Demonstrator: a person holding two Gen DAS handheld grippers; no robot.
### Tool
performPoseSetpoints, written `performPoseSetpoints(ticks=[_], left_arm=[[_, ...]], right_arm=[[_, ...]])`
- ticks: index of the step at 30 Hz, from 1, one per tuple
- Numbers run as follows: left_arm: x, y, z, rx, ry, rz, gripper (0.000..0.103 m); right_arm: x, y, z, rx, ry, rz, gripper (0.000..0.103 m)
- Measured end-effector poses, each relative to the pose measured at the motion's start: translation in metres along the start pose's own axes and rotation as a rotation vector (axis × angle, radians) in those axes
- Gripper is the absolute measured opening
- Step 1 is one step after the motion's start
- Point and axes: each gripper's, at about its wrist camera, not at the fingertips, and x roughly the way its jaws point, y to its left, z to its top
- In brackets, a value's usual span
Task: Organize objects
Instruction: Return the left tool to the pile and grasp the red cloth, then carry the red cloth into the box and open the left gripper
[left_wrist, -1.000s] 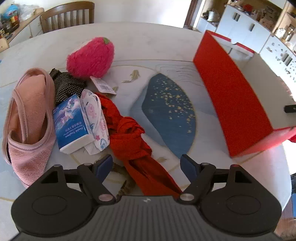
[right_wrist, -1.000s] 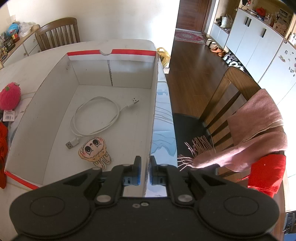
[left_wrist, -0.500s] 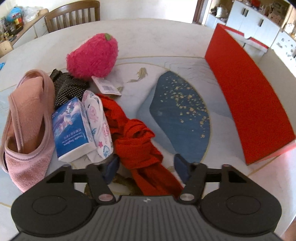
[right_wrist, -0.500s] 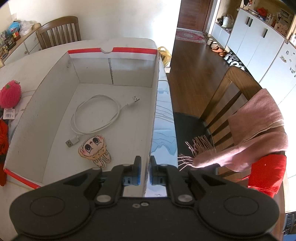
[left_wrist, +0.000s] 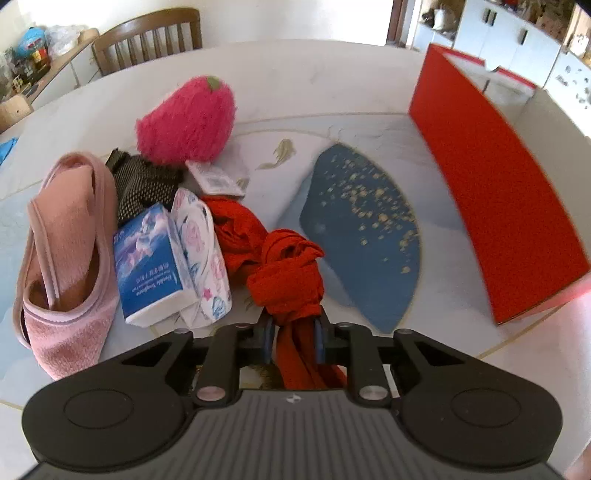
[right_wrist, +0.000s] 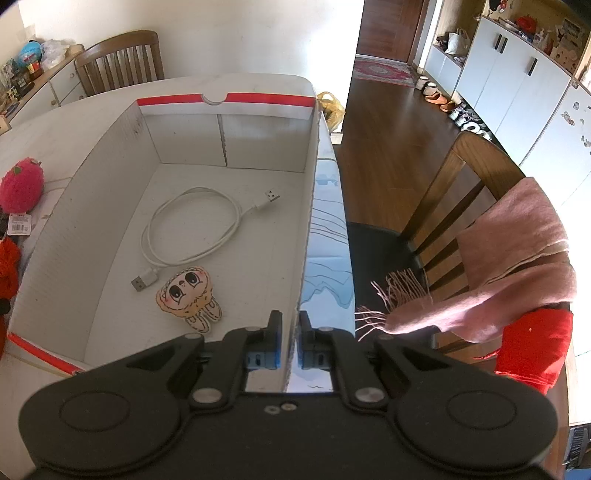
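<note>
My left gripper (left_wrist: 294, 336) had just been closing; its blue pads now pinched the red scarf (left_wrist: 286, 273) just below its knot, cloth bunched between them and trailing back under the tool. The scarf lay on the table (left_wrist: 295, 92), touching the floral pouch (left_wrist: 201, 251), which sat beside the blue tissue pack (left_wrist: 147, 258). The pink strawberry plush (left_wrist: 186, 118) sat farther off. My right gripper (right_wrist: 290, 341) was clamped nearly shut on the right wall of the box (right_wrist: 308, 221). Inside lay a white cable (right_wrist: 192, 236) and a cartoon charm (right_wrist: 188, 295).
</note>
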Motion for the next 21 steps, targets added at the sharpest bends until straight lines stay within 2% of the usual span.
performPoseSetpoints(ticks=[5,9,16,21], left_arm=[[-0.016,-0.006,0.003,0.007,-0.035,-0.046,0.017],[-0.03,-0.017,0.007,0.082,-0.087,-0.054,0.017],[-0.056,-0.028,0.02,0.082,-0.144,-0.132,0.017],[-0.083,-0.047,0.037,0.117,-0.199,-0.202,0.017]], right_arm=[[0.0,0.0,0.0,-0.002,0.0,0.001,0.004],[0.0,-0.001,0.0,-0.007,0.0,0.002,0.004],[-0.001,-0.002,0.0,-0.01,-0.001,0.006,0.004],[-0.001,-0.003,0.0,-0.013,-0.002,0.011,0.004]])
